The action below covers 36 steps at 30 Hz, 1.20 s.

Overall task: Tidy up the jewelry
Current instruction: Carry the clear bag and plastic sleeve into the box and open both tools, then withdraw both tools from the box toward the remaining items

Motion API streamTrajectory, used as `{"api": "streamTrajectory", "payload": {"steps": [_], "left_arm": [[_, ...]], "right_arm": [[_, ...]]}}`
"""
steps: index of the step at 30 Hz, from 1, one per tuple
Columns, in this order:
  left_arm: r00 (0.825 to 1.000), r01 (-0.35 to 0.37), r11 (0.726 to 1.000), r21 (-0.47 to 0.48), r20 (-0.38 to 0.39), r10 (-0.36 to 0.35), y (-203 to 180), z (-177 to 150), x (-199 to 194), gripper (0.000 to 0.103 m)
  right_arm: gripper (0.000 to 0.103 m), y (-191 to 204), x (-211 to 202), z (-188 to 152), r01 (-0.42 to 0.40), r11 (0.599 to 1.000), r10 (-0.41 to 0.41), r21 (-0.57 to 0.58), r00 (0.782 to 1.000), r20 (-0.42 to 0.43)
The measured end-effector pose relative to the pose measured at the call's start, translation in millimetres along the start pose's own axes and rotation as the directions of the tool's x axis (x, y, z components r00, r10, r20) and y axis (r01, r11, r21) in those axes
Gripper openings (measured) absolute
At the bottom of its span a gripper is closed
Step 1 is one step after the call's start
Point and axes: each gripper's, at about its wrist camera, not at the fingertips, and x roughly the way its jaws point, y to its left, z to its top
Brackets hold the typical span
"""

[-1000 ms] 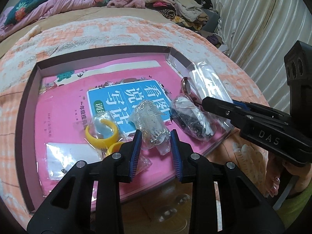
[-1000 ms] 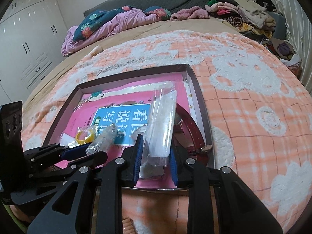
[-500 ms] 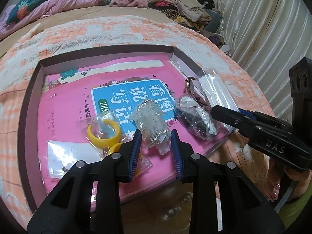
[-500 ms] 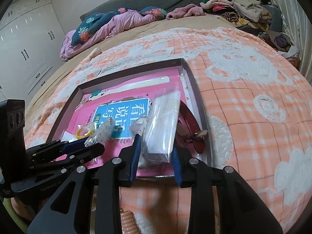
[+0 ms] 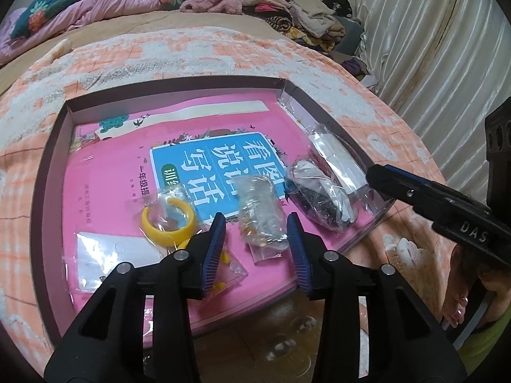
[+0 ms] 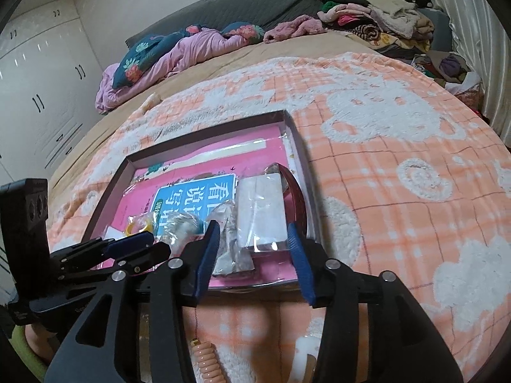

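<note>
A shallow dark box (image 5: 48,146) on the bed holds a pink book (image 5: 121,172) with bagged jewelry on it. From left: a yellow bangle (image 5: 168,221) in a clear bag, a bag of gold-toned pieces (image 5: 260,220), a bag of dark beads (image 5: 319,204), a white flat packet (image 5: 338,159). My left gripper (image 5: 257,249) is open, just in front of the gold-toned bag. My right gripper (image 6: 254,249) is open at the box's near right corner, its jaws on either side of the white packet (image 6: 262,214). It also shows in the left wrist view (image 5: 399,188).
The box (image 6: 300,159) lies on an orange-and-white checked blanket (image 6: 399,159). A red strap (image 6: 295,188) lies along the box's right wall. A coiled peach hair tie (image 6: 206,360) lies on the blanket near me. Clothes (image 5: 303,19) are piled at the back, curtains (image 5: 447,48) on the right.
Both grippers have drawn back toward me and their jaws have opened wider. The white packet now lies in the box between the right jaws.
</note>
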Motion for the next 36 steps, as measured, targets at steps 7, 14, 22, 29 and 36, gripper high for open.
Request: {"api": "streamTrajectory", "payload": {"steps": [7, 14, 22, 29, 36], "left_arm": [[1.000, -0.003, 1.000, -0.002, 0.012, 0.003, -1, 2, -6, 0.045], [0.999, 0.005, 1.000, -0.005, 0.040, -0.005, -4, 6, -20, 0.064], [0.995, -0.006, 0.999, -0.032, 0.096, 0.009, -6, 9, -47, 0.093], [0.989, -0.039, 0.996, -0.086, 0.140, 0.050, 5, 10, -76, 0.094], [0.978, -0.056, 0.990, -0.129, 0.192, 0.080, 13, 9, -105, 0.094]], "right_arm": [[0.069, -3, -17, 1, 0.007, 1.000, -0.008, 0.017, 0.999, 0.046], [0.082, -5, -33, 2, 0.021, 0.999, -0.023, 0.027, 0.997, 0.078], [0.082, -7, -54, 5, 0.028, 0.999, -0.032, 0.037, 0.993, 0.116], [0.082, -8, -75, 6, 0.029, 0.999, -0.035, 0.041, 0.988, 0.150], [0.082, -1, -90, 5, 0.016, 1.000, -0.019, 0.020, 0.986, 0.167]]}}
